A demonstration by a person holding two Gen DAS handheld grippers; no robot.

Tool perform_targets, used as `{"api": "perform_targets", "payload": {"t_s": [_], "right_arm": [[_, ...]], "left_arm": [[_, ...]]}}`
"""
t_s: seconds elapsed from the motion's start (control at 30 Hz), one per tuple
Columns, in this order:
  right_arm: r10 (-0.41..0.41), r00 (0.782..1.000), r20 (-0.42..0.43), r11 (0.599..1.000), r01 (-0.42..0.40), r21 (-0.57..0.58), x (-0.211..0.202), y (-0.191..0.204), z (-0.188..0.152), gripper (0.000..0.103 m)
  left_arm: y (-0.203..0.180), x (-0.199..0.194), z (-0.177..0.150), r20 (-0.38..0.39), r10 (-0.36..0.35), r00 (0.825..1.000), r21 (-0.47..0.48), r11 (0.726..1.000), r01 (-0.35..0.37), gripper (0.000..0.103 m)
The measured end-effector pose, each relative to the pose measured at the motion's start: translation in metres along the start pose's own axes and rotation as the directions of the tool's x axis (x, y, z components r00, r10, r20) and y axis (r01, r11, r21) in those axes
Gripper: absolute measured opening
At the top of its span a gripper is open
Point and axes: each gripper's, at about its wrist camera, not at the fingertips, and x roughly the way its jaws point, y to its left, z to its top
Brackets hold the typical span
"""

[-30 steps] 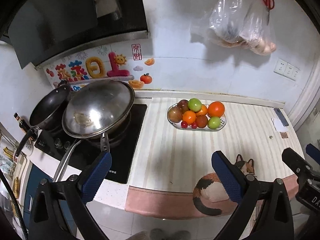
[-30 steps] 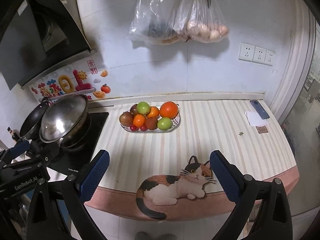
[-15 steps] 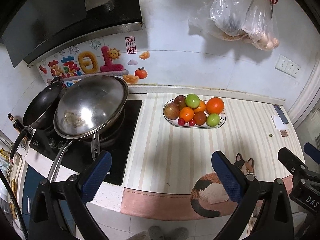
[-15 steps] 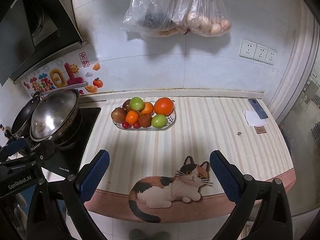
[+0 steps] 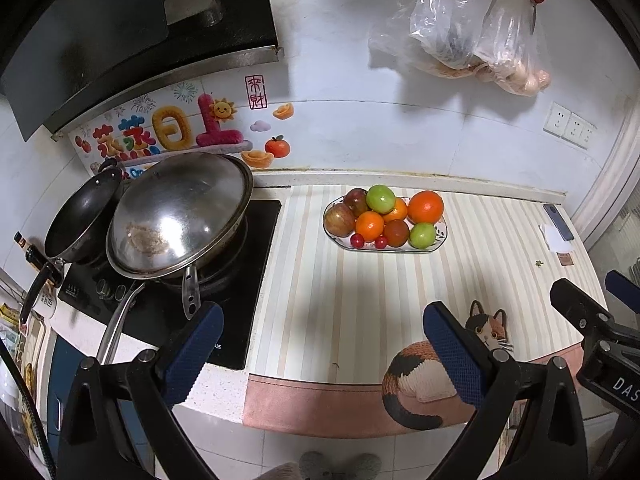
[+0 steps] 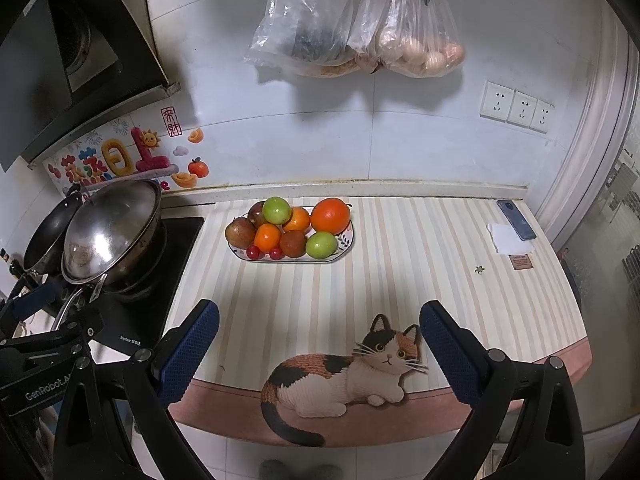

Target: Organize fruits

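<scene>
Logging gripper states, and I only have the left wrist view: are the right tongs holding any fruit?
Observer: No, the right tongs are open and empty, well short of the fruit plate.
Operator: Is the cat print on the mat complete? It's half hidden here.
Observer: Yes, the whole cat print shows, lying at the mat's front edge, face toward the camera.

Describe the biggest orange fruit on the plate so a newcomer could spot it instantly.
Start at the striped counter mat, right of the stove, and find the oval fruit plate near the back wall. The large orange sits at the plate's right end, behind a green fruit. It is clearly bigger than the two smaller orange fruits nearby.
</scene>
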Motion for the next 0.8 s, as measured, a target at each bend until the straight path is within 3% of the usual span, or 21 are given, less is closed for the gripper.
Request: {"api": "perform_targets", "payload": {"t_s": [0.8], "right_arm": [[-0.009,1.0,-0.01,1.0,0.009,-0.019,-0.0032,-0.0046,-0.0041,0.102]], "left_arm": [[0.0002,-0.0073,0.0008,0.008,-0.015,1.0,-0.006,1.0,0.015,0.103]]}}
